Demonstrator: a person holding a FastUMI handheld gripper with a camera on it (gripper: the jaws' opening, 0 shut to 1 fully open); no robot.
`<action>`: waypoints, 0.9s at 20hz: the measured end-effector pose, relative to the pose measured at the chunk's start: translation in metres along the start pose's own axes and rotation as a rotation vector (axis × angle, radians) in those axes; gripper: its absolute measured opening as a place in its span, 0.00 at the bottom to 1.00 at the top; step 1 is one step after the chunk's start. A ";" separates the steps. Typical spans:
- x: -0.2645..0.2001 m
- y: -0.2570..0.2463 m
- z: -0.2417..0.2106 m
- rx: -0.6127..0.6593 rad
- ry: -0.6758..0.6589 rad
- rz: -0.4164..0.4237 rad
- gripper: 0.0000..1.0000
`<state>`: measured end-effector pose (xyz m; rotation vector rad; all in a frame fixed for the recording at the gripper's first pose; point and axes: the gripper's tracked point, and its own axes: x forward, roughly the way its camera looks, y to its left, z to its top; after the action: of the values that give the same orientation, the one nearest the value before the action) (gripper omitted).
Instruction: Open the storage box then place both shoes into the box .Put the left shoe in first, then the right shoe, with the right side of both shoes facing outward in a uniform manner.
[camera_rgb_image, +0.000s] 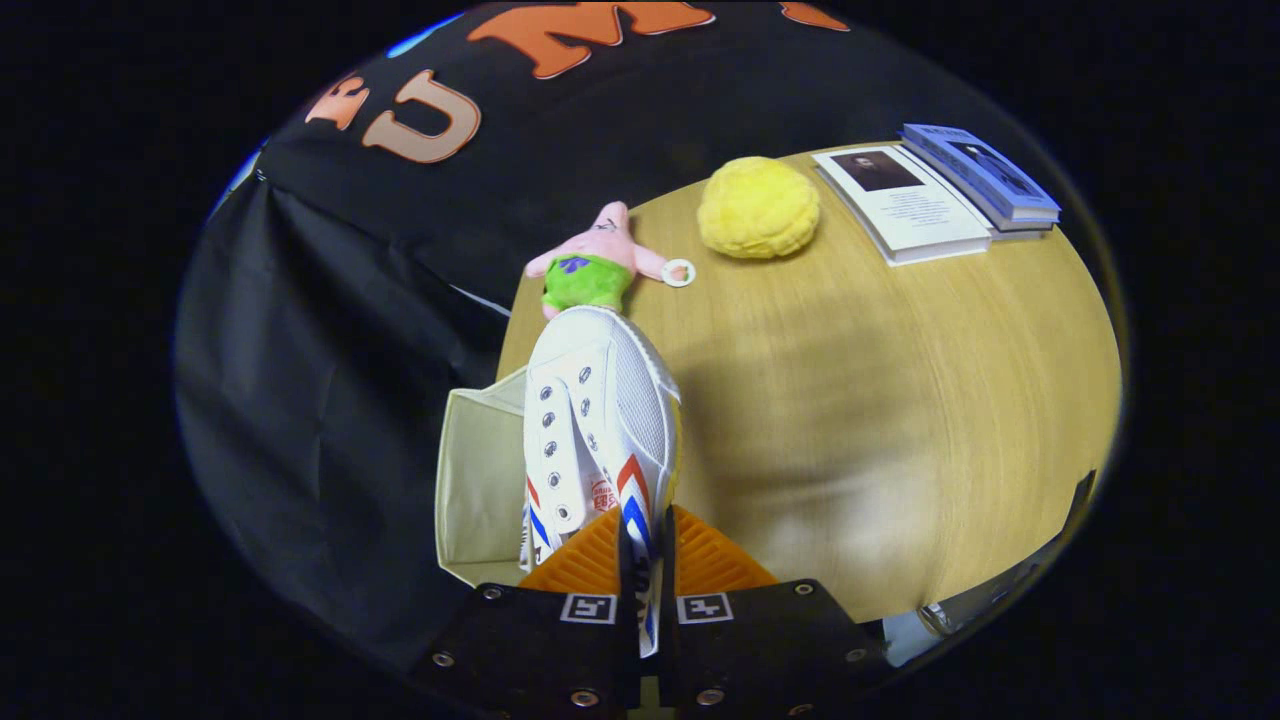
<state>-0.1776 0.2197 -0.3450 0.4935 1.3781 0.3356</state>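
Note:
A white canvas shoe (598, 420) with red and blue stripes on its side hangs in the air, toe pointing away from me. My gripper (646, 565) is shut on the shoe's side wall near the heel; both fingers press on the thin canvas edge. Just to the left of the shoe and below it stands the open beige storage box (480, 480), at the table's left edge. The shoe covers part of the box's right wall. The box's inside, as far as it shows, is bare fabric.
The wooden table (860, 400) stretches to the right. Beyond the shoe's toe lies a pink star plush toy (595, 265) with green shorts, beside a small round tag (678, 272). A yellow fluffy ball (758, 207) and two books (940, 195) sit at the far side.

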 end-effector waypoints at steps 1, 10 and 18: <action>0.006 0.012 0.000 -0.010 0.006 0.007 0.08; 0.055 0.101 -0.028 -0.086 0.084 0.042 0.08; 0.077 0.082 -0.052 -0.028 0.127 -0.138 0.08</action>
<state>-0.2112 0.3354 -0.3733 0.3567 1.5199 0.2775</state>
